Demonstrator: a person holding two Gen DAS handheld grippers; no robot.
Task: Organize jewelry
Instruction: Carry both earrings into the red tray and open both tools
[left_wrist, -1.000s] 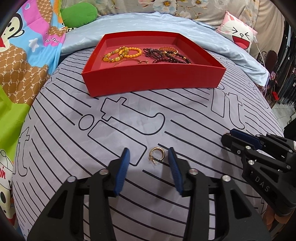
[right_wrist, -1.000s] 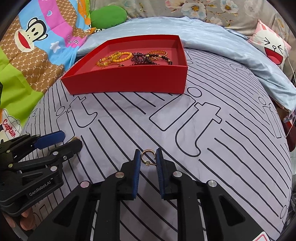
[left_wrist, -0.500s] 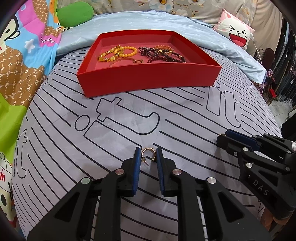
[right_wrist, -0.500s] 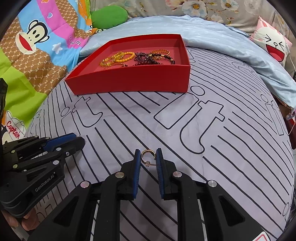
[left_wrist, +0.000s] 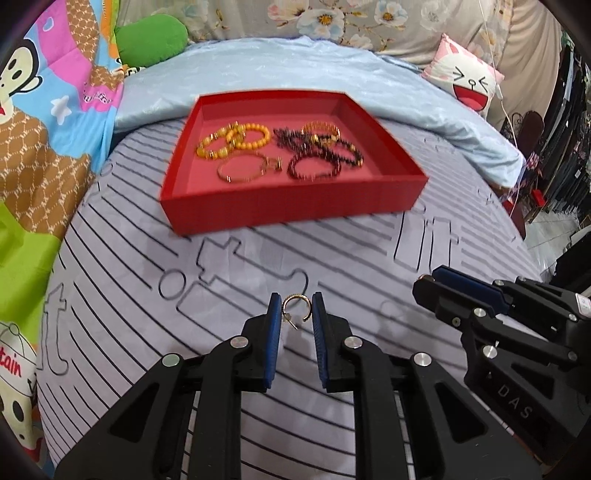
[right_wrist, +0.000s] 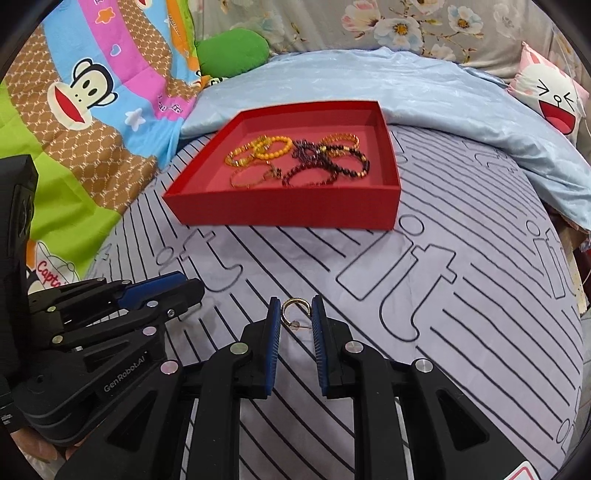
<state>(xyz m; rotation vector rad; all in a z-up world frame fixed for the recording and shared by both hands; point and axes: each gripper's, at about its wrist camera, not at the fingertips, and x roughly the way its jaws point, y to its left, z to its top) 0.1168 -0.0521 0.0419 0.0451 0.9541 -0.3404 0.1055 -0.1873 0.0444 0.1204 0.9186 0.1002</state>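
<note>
Grippers both clamped on small gold hoop earrings, one each. Left gripper (left_wrist: 294, 308) has its blue pads pressed on either side of a gold hoop earring (left_wrist: 294, 303), post hanging down-left, held clear above the grey striped bedspread (left_wrist: 110, 295). Right gripper (right_wrist: 294, 308) pinches a second hoop earring (right_wrist: 294, 306) the same way, post and clear backing pointing right, also off the fabric. Each gripper shows in the other's view: right one at the right edge of the left wrist view (left_wrist: 428, 286), left one at the left edge of the right wrist view (right_wrist: 192, 288), side by side, near but apart. Red tray (left_wrist: 295, 206) sits further up the bed, well apart from both grippers, slightly blurred in the left view. Inside it: yellow bead bracelets (left_wrist: 232, 140) at left, dark red bead bracelets (left_wrist: 317, 155) at right, overlapping in a heap, and a thin gold bangle (left_wrist: 242, 171) in front of the yellow ones. Light blue blanket (left_wrist: 295, 70) lies behind the tray, cartoon monkey quilt (right_wrist: 74, 103) on the left, green cushion (left_wrist: 151, 37) and white cartoon pillow (left_wrist: 469, 83) at the back.
</note>
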